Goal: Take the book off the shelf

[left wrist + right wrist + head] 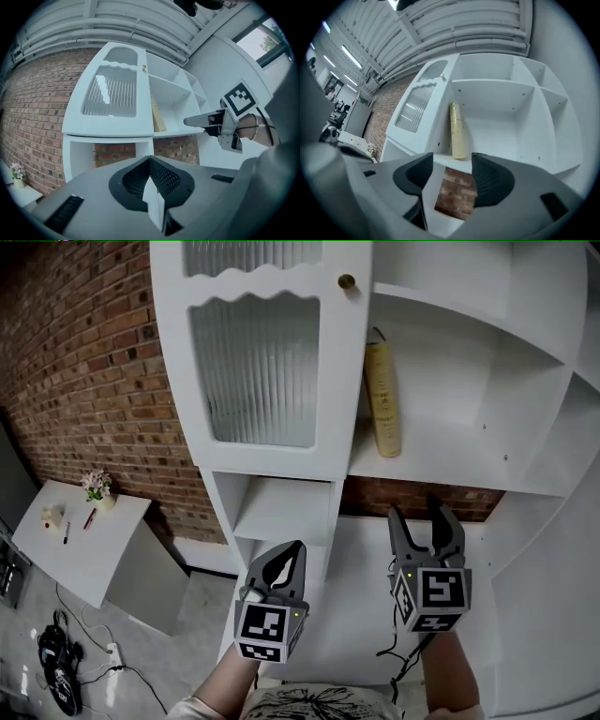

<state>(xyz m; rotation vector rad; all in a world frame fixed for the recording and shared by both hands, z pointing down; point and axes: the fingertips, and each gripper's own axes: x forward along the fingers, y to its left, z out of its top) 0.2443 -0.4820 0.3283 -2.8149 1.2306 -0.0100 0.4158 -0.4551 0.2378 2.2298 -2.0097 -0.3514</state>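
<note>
A yellow book (382,399) stands upright in the white shelf (450,465), leaning against the left wall of its compartment. It also shows in the left gripper view as the book (158,117) and in the right gripper view as the book (457,131). My right gripper (427,526) hangs below the book's shelf board, open, with nothing between its jaws (452,161); the book lies straight ahead above them. My left gripper (277,563) is lower left of it, in front of the cabinet, shut and empty (150,161).
A cabinet door with ribbed glass (255,362) and a brass knob (347,281) stands left of the book. A brick wall (94,381) is behind. A small white table (84,540) with flowers stands at left, and cables (61,667) lie on the floor.
</note>
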